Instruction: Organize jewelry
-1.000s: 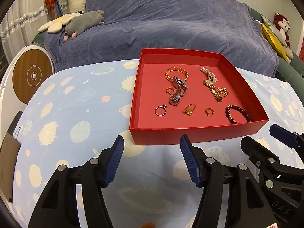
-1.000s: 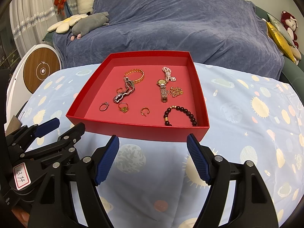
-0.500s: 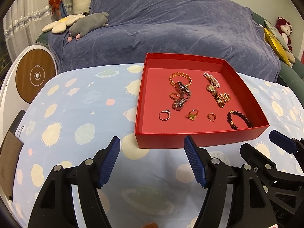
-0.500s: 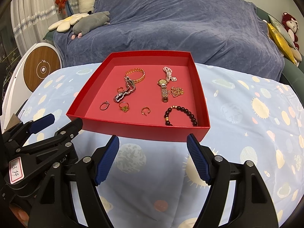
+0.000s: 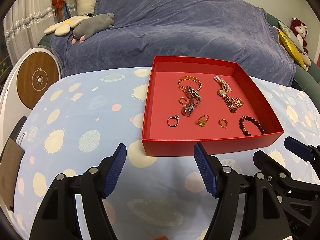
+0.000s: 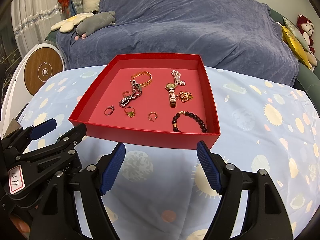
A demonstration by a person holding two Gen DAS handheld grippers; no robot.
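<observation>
A shallow red box (image 5: 210, 147) (image 6: 152, 138) stands on the patterned blue cloth. Inside lie a gold chain bracelet (image 5: 190, 83) (image 6: 142, 77), a silver bracelet (image 5: 191, 102) (image 6: 131, 96), a gold watch (image 5: 227, 100) (image 6: 172, 95), a pearl piece (image 5: 222, 83), a dark bead bracelet (image 5: 251, 125) (image 6: 189, 121) and several rings (image 5: 173, 121) (image 6: 109, 110). My left gripper (image 5: 160, 167) (image 6: 60, 128) is open and empty, in front of the box's near left corner. My right gripper (image 6: 161, 167) (image 5: 280, 150) is open and empty, in front of the near wall.
The table's cloth (image 5: 84, 108) spreads left and right of the box. Behind it is a sofa under a blue-grey cover (image 5: 180, 26) with plush toys (image 5: 92, 27). A round white and wood device (image 5: 38, 79) stands at the left.
Both grippers have drawn back and risen slightly, so the box looks a little farther away. Jaws stay open. The jewelry has not moved.
</observation>
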